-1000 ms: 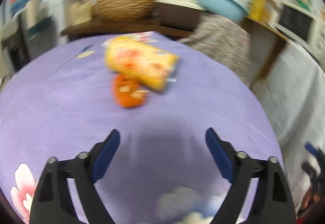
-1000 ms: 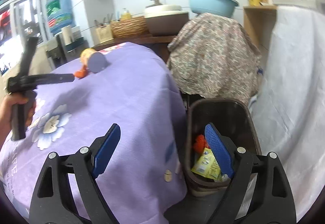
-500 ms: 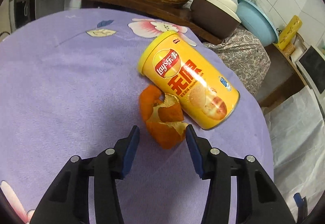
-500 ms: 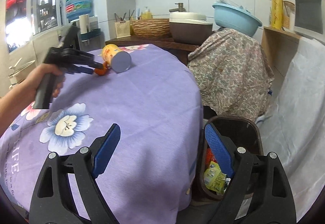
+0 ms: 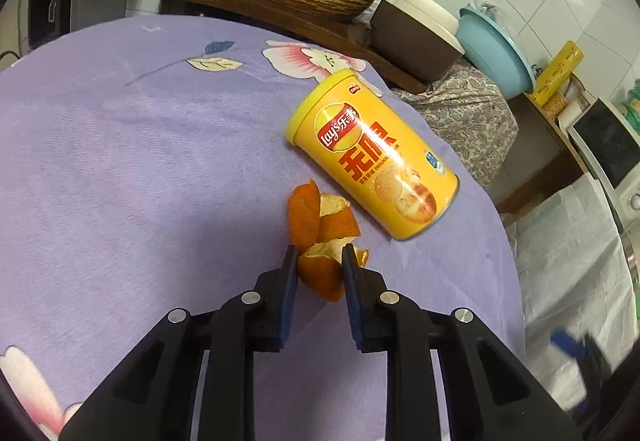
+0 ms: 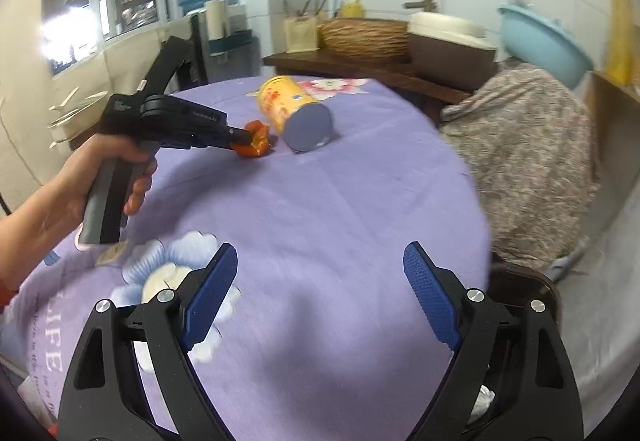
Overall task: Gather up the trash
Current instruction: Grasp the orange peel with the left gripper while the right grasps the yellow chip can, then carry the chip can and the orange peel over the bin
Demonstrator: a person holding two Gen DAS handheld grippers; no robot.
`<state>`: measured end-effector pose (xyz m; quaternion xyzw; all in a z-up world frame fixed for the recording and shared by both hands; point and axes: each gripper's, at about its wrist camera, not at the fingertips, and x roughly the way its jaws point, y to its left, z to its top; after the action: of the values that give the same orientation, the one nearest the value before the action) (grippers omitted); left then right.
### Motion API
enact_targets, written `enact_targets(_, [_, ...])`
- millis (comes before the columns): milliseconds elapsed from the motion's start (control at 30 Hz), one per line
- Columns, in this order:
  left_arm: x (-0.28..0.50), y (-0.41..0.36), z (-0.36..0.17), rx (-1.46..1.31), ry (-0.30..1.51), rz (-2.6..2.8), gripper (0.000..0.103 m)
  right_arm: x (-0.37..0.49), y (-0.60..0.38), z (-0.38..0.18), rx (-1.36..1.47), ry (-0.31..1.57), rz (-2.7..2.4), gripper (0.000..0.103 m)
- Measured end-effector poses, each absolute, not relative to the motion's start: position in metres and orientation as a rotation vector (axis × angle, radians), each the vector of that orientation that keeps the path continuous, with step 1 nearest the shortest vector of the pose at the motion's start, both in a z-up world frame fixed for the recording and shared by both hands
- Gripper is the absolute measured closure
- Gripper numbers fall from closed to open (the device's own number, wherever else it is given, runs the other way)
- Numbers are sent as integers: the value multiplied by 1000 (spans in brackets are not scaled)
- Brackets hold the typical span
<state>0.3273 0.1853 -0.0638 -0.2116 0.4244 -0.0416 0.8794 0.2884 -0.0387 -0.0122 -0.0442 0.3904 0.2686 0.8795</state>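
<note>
The orange peel [image 5: 320,241] is pinched between the 2 fingers of the left gripper [image 5: 319,261], whose jaws are closed narrowly on its near end. It cannot be told from the pictures whether the peel is already lifted or is only resting on the purple tablecloth [image 5: 120,181]. In the right wrist view the peel [image 6: 254,139] is seen at the tip of the left gripper [image 6: 240,137], just beside the chips can [image 6: 294,113].

The right gripper [image 6: 320,281] is held above the near part of the table with its jaws wide apart, and nothing is held in it.

As a judgement, the task is partly done. A dark bin [image 6: 520,293] is seen low at the table edge, mostly hidden, so its content cannot be told. 2 pieces of trash are left on the table: the peel and the chips can [image 5: 372,157].

The can is lying on its side. Its long axis runs diagonally in the left wrist view, with the yellow lid end pointing away to the far left and the other end pointing to the table's right edge. The peel's long side runs roughly away from the gripper, toward the can.
</note>
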Motion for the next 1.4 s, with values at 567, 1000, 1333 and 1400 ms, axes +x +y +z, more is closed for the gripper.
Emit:
enact_targets(567, [247,215,-38,-310,810,-92,82,466,169,-53,-699,929,501,19])
enact_targets(1000, [238,206,-33,-288,784,-121,84,471,183,-69,-879,948,495,37])
enact_targets(1333, [231,182,-19,-265,748,-142,85,438,130,-30,-590,852,523,37])
enact_targets(1400, [230,168,-14,-244,735,-153,85,425,112,-21,-533,827,540,37])
